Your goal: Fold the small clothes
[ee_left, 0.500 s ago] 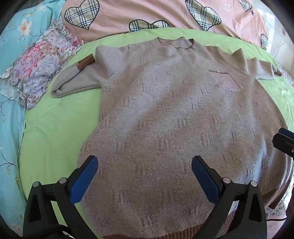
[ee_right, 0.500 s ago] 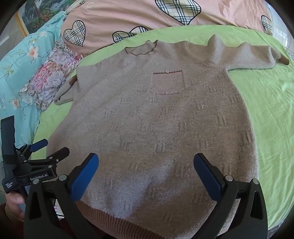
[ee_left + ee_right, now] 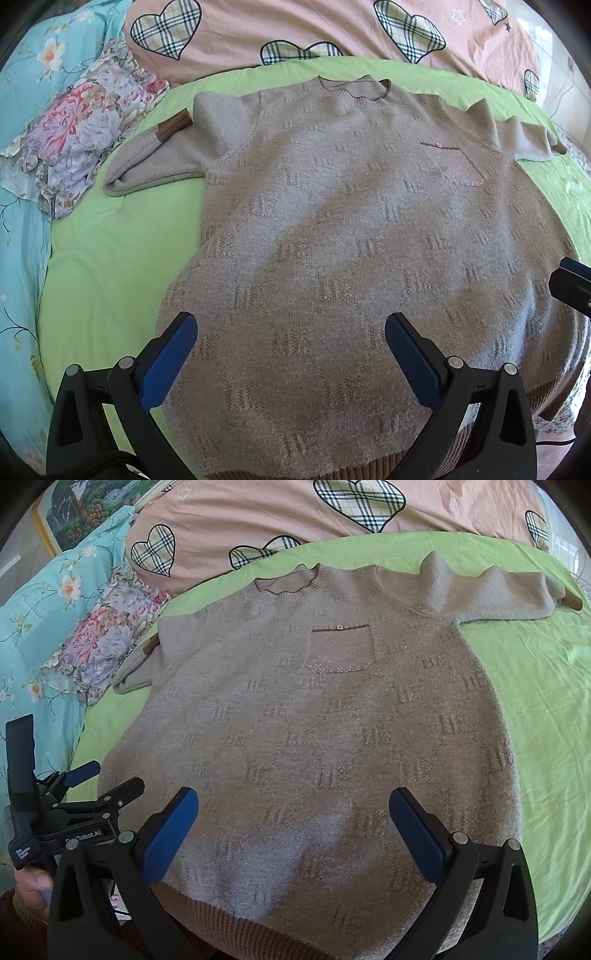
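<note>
Left wrist view: the sweater [image 3: 351, 251] is seen spread flat, front up, on the green sheet [image 3: 110, 266].
Left hand-held gripper [image 3: 290, 354]: held wide open above the hem end, nothing gripped.
Sleeve [image 3: 155, 162]: folded back, brown cuff by the floral pillow [image 3: 81, 129].
Right wrist view: the sweater [image 3: 314, 738] is laid collar away, pocket [image 3: 340, 650] showing.
Right hand-held gripper [image 3: 293, 830]: spread wide, nothing held.
Left hand-held gripper [image 3: 103, 781]: seen at the left, open over the sweater's edge.
</note>
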A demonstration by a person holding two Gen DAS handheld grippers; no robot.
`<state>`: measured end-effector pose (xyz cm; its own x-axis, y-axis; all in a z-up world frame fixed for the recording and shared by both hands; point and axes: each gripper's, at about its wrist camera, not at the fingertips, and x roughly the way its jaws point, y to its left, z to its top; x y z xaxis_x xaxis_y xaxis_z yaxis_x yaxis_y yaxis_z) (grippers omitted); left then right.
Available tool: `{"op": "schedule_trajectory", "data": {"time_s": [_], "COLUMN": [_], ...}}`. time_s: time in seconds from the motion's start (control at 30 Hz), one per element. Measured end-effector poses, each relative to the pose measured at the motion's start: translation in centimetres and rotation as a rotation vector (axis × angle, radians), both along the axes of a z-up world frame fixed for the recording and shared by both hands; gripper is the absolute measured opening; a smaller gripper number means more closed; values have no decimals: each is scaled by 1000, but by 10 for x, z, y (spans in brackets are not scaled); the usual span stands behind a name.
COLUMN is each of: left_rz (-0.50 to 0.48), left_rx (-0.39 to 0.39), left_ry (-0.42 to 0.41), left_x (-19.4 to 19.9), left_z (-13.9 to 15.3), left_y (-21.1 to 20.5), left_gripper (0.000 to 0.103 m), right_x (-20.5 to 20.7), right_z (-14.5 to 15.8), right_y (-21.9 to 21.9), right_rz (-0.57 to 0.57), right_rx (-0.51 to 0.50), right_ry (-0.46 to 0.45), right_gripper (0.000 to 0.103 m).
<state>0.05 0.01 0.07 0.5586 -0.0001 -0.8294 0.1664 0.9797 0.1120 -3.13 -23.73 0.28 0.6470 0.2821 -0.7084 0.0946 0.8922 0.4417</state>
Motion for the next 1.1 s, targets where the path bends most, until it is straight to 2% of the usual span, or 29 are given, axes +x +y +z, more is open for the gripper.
{"op": "schedule_trajectory", "data": {"time_s": [0.63,0.9,1.1], "left_rz": [-5,-17,-33], "left_rx": [-15,-48,-67], "left_ry": [-14,-47,-39], "left_x": [1,6,12], "left_z": [4,7,9], "left_y": [-2,-6,-11], "left_gripper": [102,102,102], "right_x": [0,0,5], "right_z": [-1,0,-2], "right_y": [3,4,-7], "right_rz": [-4,-6,-11], "right_rx": [13,21,32], "right_ry": [1,-10,-24], "right_gripper": [103,103,103]}}
